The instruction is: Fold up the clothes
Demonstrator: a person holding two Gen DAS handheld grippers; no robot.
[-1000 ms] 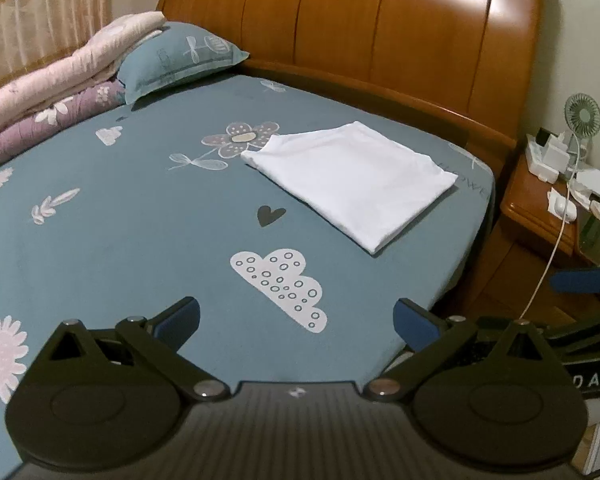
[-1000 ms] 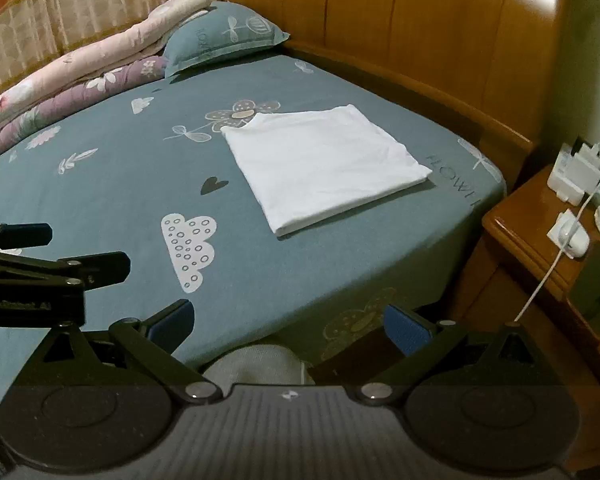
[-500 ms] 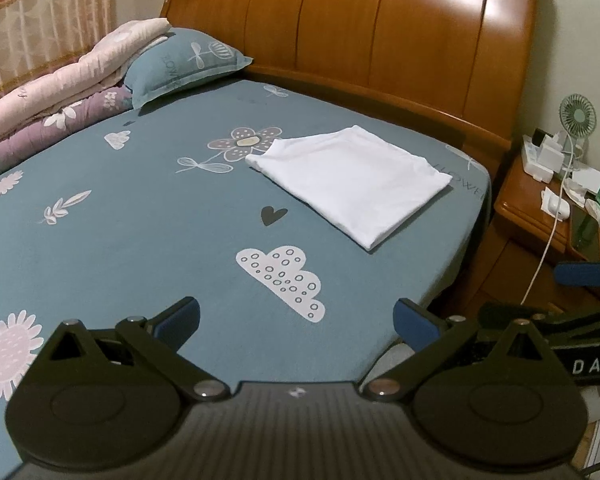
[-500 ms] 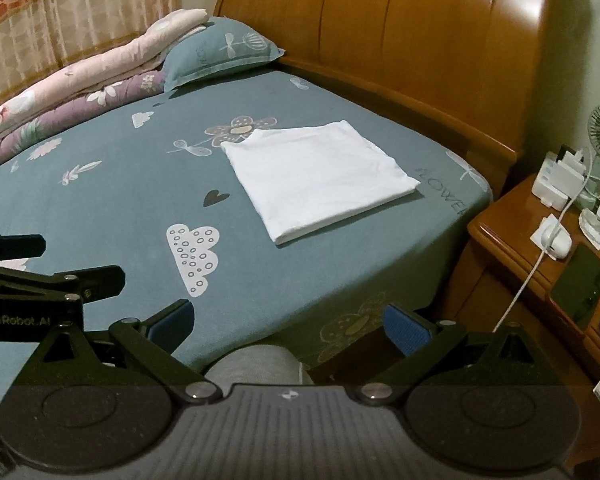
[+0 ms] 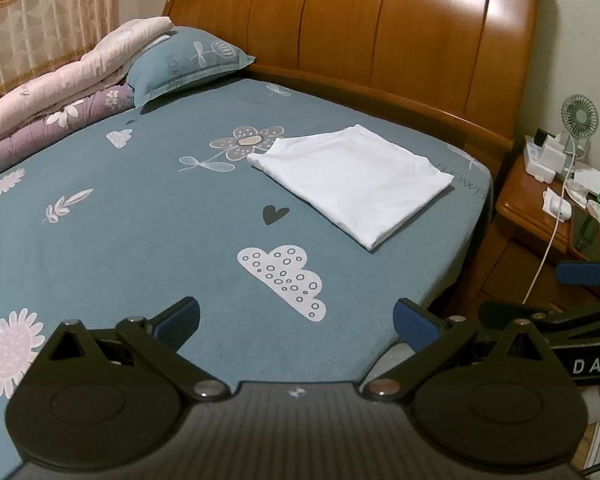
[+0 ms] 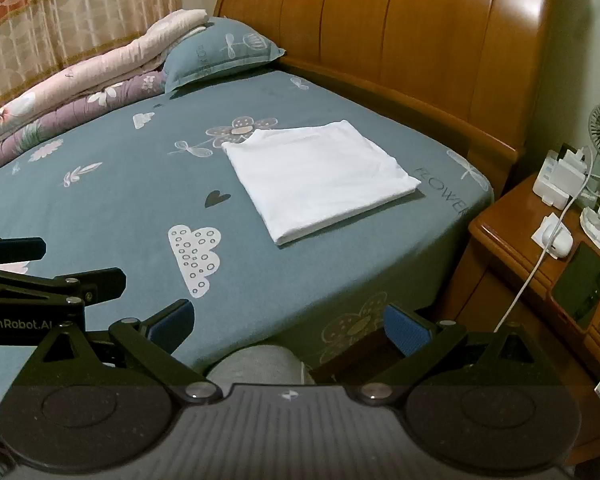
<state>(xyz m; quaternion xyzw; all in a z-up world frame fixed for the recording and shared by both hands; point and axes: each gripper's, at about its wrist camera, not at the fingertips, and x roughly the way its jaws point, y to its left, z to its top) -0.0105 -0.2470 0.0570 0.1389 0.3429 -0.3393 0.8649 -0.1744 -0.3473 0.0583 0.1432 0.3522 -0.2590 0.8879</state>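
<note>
Hovering: left gripper, right gripper agape | white garment seemingly folded, untouched

Picture edge cuts off folded quilts and nightstand

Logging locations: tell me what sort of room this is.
A bedroom, most likely: a bed with a wooden headboard, a pillow, and a nightstand beside it.

I see a bed in a teal sheet printed with flowers and clouds, backed by a glossy wooden headboard. Folded quilts and a pillow lie by the curtain. A wooden nightstand stands beside the bed, against a pale wall.
</note>
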